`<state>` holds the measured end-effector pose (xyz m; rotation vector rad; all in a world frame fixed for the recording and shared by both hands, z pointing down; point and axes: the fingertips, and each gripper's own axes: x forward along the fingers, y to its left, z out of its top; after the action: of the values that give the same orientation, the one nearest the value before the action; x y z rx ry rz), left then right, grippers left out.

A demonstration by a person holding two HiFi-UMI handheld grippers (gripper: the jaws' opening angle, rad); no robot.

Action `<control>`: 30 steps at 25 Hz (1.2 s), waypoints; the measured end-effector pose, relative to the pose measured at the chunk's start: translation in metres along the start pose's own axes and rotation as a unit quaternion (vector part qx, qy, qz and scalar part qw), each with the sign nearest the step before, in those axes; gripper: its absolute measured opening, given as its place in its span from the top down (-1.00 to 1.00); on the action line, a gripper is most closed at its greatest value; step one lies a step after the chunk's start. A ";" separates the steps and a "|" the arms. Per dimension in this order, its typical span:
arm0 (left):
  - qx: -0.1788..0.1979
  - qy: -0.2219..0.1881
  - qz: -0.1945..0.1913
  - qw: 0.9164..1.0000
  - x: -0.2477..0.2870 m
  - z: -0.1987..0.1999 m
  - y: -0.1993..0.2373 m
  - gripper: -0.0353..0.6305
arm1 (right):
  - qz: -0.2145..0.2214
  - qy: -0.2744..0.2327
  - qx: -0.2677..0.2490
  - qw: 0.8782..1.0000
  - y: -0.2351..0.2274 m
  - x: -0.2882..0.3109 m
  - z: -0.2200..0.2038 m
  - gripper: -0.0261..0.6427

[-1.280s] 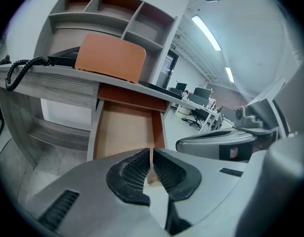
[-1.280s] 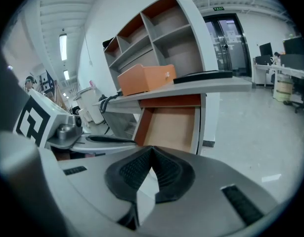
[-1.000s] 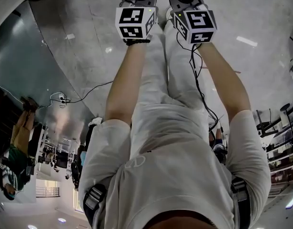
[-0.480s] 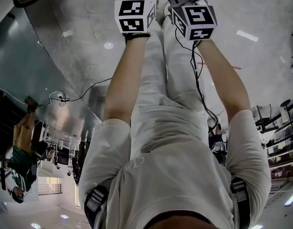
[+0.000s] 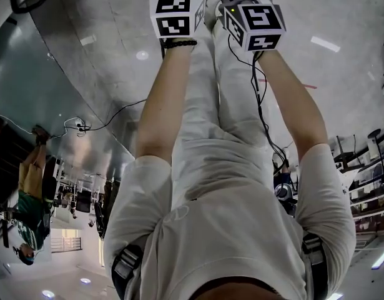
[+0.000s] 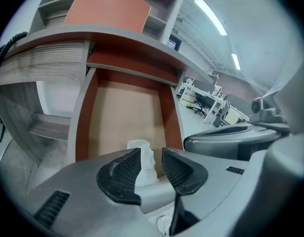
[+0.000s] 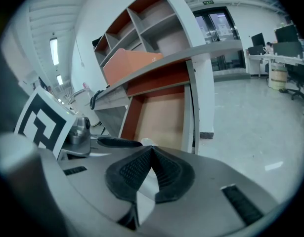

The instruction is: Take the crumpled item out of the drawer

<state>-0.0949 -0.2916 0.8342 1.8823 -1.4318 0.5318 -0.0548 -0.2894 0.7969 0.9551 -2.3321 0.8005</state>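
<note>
The drawer (image 6: 82, 127) stands pulled out under the desk top, with red-brown walls and a tan floor. A crumpled white item (image 6: 144, 162) lies at its near end. My left gripper (image 6: 152, 152) hangs just over it, jaws having just been opening; the item shows in the gap between the pads, which do not press it. The right gripper view shows the same drawer (image 7: 129, 117) and a sliver of the white item (image 7: 148, 140). My right gripper (image 7: 152, 148) is shut, pads meeting, empty, close beside the left one. In the head view only the marker cubes (image 5: 176, 14) (image 5: 254, 25) show.
A shelf unit with cubbies and an orange-brown panel (image 6: 107, 11) rises above the grey desk top (image 6: 117, 38). Office desks and chairs (image 6: 206, 98) stand beyond on the right. A black cable (image 5: 260, 105) runs along the right forearm. Glass doors (image 7: 221, 26) lie far off.
In the head view both marker cubes have slid a little toward the top edge, away from the body. The arms keep the same side-by-side stance.
</note>
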 end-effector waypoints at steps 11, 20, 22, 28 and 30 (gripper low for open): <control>-0.003 0.042 0.016 0.999 0.013 -0.010 0.006 0.38 | -0.002 0.003 0.006 1.000 -0.002 0.002 -0.013 0.92; 0.001 0.106 0.045 0.993 0.022 -0.014 0.011 0.38 | -0.001 0.004 0.011 1.000 -0.003 0.002 -0.017 0.92; 0.001 0.115 0.048 0.992 0.024 -0.015 0.011 0.38 | -0.001 0.004 0.012 1.000 -0.004 0.002 -0.018 0.92; 0.016 0.130 0.065 0.989 0.024 -0.016 0.014 0.53 | -0.001 0.003 0.016 1.000 -0.005 0.000 -0.017 0.92; 0.025 0.128 0.070 0.989 0.023 -0.015 0.015 0.69 | -0.002 0.003 0.017 1.000 -0.006 -0.001 -0.017 0.92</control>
<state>-0.1013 -0.2981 0.8641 1.6890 -1.3942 0.8523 -0.0463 -0.2812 0.8106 0.9704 -2.3177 0.8431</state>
